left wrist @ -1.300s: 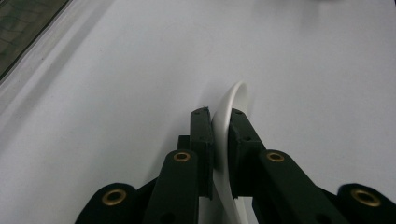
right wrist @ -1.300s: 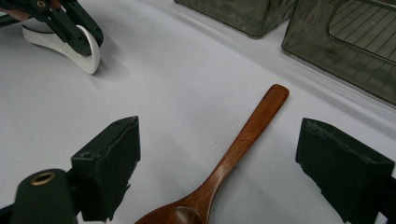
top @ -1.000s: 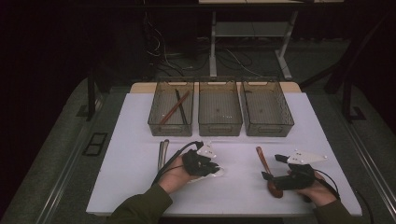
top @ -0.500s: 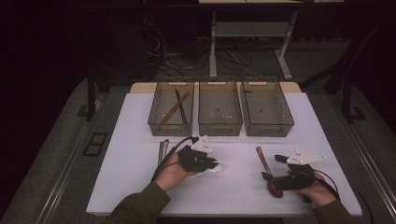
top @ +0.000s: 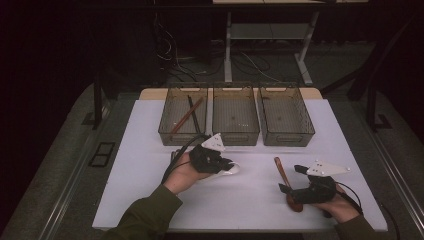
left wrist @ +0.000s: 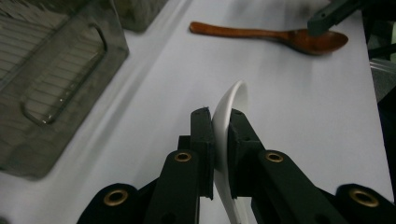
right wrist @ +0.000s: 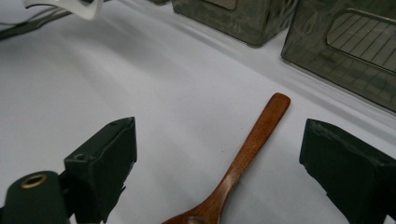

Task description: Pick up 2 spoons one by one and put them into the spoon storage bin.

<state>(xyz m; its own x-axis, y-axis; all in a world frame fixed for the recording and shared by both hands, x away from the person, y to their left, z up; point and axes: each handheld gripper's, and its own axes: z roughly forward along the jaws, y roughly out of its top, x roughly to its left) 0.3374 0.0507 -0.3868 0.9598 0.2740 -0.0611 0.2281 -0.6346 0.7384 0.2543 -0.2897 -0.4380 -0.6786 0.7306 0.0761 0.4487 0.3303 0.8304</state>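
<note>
Item, white spoon point(left wrist: 229, 109): held edge-on between the jaws of the left gripper point(top: 223, 164), which are clamped tight on its handle, the pale bowl end jutting out past the fingertips; in the high view the spoon point(top: 232, 170) shows just beyond the gripper, over the white table point(top: 150, 165), in front of the middle bin point(top: 235, 113); whether it touches the sheet cannot be told; Item, wooden spoon point(right wrist: 243, 161): lying flat on the table, handle pointing toward the bins, bowl toward the person; it lies between the two jaws of the right gripper point(right wrist: 219, 163), which stand wide apart with neither pad touching it; in the high view the same spoon point(top: 285, 180) lies just left of the right gripper point(top: 295, 192), which rests low at the table's near right; in the left gripper view it point(left wrist: 275, 37) lies farther off across the sheet; Item, three clear wire-floored bins in a row at the far edge of the table: left bin point(top: 183, 114) holding a brown stick and a dark stick crossed; middle bin and right bin point(top: 285, 115) beside it; Item, dark slender utensil point(top: 173, 158) lying on the table near the left hand, partly hidden by it.
</note>
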